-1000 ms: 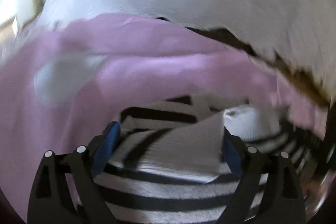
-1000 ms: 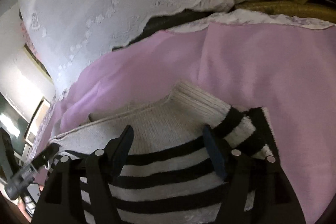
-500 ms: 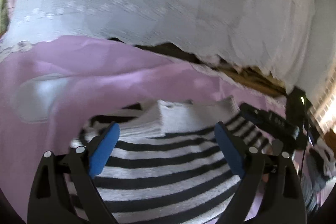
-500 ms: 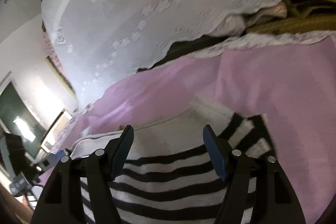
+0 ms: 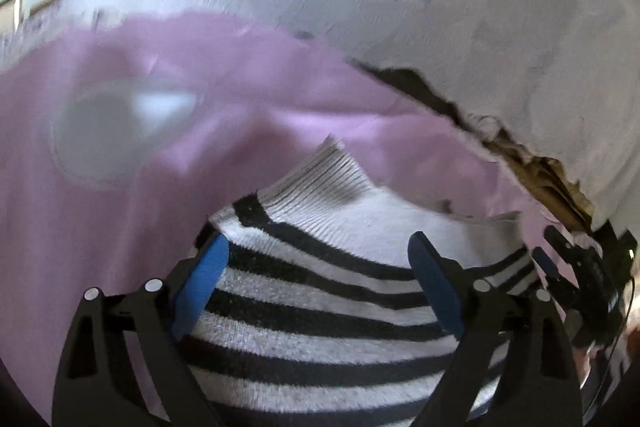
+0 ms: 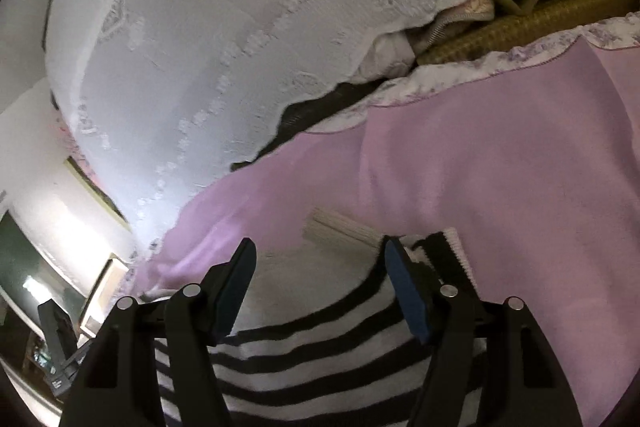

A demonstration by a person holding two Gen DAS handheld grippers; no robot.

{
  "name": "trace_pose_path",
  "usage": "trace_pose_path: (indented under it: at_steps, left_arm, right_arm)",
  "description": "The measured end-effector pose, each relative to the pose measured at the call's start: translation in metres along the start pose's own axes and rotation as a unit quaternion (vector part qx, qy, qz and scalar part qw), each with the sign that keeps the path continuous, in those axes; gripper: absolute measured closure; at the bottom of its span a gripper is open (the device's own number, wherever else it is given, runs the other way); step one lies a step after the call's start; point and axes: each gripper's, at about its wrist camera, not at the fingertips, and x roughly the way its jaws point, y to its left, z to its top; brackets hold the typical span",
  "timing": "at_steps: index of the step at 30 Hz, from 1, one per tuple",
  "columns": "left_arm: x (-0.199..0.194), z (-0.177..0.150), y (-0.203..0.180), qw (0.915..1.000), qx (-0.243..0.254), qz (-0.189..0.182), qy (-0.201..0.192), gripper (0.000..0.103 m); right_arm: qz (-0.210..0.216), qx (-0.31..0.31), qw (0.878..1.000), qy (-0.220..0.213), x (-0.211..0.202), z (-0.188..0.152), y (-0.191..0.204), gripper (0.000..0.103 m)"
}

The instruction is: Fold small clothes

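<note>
Both claws gape wide, nothing held. The left gripper (image 5: 316, 259) hovers over the striped sweater (image 5: 320, 307), which fills the lower centre on the pink sheet (image 5: 120, 227). The right gripper (image 6: 320, 267) frames its ribbed cuff (image 6: 344, 231). The risk: a bite landing deep could pinch sheet along with knit and drag the fold askew.

Fuzzy, apparently knitted striped garment (image 5: 320, 311)
</note>
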Motion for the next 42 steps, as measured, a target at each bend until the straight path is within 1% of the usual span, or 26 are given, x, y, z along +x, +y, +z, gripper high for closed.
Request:
trace_pose_path:
  at_steps: [1,3,5,6,7,8,9,10,14,16,18,20,21,22,23,24,25,26,28,32,35,36,37,39,41,42]
  left_arm:
    - [-0.012,0.001,-0.005,0.9996,0.015,-0.004,-0.022,0.011]
    - [-0.023,0.002,-0.008,0.9985,0.023,-0.028,-0.042,0.007]
    - [-0.018,0.006,-0.011,0.9960,0.021,-0.083,-0.025,0.005]
    - [-0.007,0.007,-0.011,0.9944,0.022,-0.103,0.001,0.005]
    - [0.009,0.005,-0.010,0.9950,0.024,-0.092,0.030,0.005]
    - [0.020,0.002,-0.007,0.9971,0.022,-0.054,0.048,0.005]
    - [0.039,-0.001,0.000,0.9971,0.010,-0.004,0.076,0.005]
    - [0.045,-0.003,0.005,0.9963,0.000,-0.003,0.086,0.005]
    - [0.033,0.001,0.010,0.9978,-0.021,-0.014,0.062,0.005]
    - [0.026,0.000,0.008,0.9985,-0.015,-0.018,0.050,0.005]
    - [0.011,0.001,0.004,0.9995,-0.001,-0.019,0.025,0.005]
    - [-0.001,0.008,0.002,0.9999,0.006,-0.004,-0.011,0.005]
    - [0.000,0.009,0.005,0.9998,0.007,0.012,-0.014,0.005]
    - [0.006,0.011,0.007,0.9993,0.003,0.038,-0.005,0.004]
    - [0.021,0.010,0.017,0.9973,-0.012,0.064,0.035,0.004]
    - [0.040,0.007,0.027,0.9933,-0.032,0.068,0.088,0.005]
    - [0.057,0.004,0.037,0.9867,-0.061,0.055,0.140,0.005]
    - [0.051,0.008,0.041,0.9882,-0.075,0.044,0.126,0.005]
    - [0.032,0.008,0.041,0.9933,-0.080,0.034,0.077,0.005]
    - [0.013,0.001,0.019,0.9968,-0.019,0.061,0.049,0.005]
    - [-0.014,-0.008,-0.013,0.9957,0.058,0.073,-0.005,0.005]
    - [-0.024,-0.010,-0.024,0.9925,0.089,0.079,-0.027,0.005]
    - [-0.026,-0.010,-0.032,0.9905,0.103,0.084,-0.036,0.005]
    - [-0.021,-0.009,-0.047,0.9846,0.140,0.100,-0.036,0.005]
    - [-0.011,-0.004,-0.046,0.9826,0.136,0.123,-0.025,0.005]
    - [-0.008,0.000,-0.044,0.9856,0.128,0.110,-0.018,0.005]
  right_arm:
    - [0.004,-0.003,1.000,-0.002,-0.001,0.000,0.001,0.036]
    - [0.010,-0.014,1.000,0.009,0.002,-0.001,0.005,0.035]
    - [0.019,-0.021,0.999,0.035,0.011,-0.004,0.009,0.033]
    - [0.018,-0.024,0.998,0.057,0.019,-0.006,0.010,0.029]
    - [0.012,-0.027,0.997,0.067,0.025,-0.006,0.010,0.028]
    - [-0.007,-0.028,0.996,0.080,0.032,-0.006,0.009,0.028]
    - [-0.009,-0.019,0.996,0.083,0.034,-0.006,0.005,0.028]
    - [-0.002,-0.008,0.997,0.081,0.034,-0.004,0.002,0.028]
    - [-0.001,0.018,0.999,0.048,0.019,-0.001,-0.006,0.028]
    - [0.003,0.019,0.999,0.034,0.009,-0.001,-0.004,0.028]
    - [0.011,0.002,1.000,0.023,0.001,0.000,0.002,0.028]
    - [0.026,-0.016,0.999,0.024,0.000,-0.001,0.012,0.028]
    - [0.034,-0.025,0.999,0.032,0.003,-0.002,0.016,0.026]
    - [0.041,-0.041,0.997,0.049,0.010,-0.005,0.021,0.024]
    - [0.034,-0.052,0.996,0.066,0.016,-0.008,0.023,0.017]
    - [0.014,-0.063,0.994,0.093,0.027,-0.012,0.023,0.016]
    - [-0.010,-0.074,0.990,0.120,0.038,-0.017,0.023,0.016]
    - [-0.023,-0.089,0.989,0.116,0.037,-0.020,0.027,0.017]
    - [-0.033,-0.115,0.989,0.086,0.022,-0.023,0.042,0.017]
    - [-0.055,-0.191,0.978,0.069,0.012,-0.039,0.072,0.017]
    - [-0.061,-0.239,0.967,0.071,0.008,-0.054,0.091,0.017]
    - [-0.071,-0.261,0.960,0.077,0.009,-0.060,0.098,0.017]
    - [-0.084,-0.282,0.951,0.097,0.016,-0.068,0.102,0.017]
    - [-0.099,-0.303,0.933,0.165,0.037,-0.086,0.099,0.014]
    - [-0.094,-0.297,0.937,0.160,0.034,-0.085,0.095,0.013]
    - [-0.086,-0.288,0.940,0.161,0.033,-0.082,0.092,0.013]
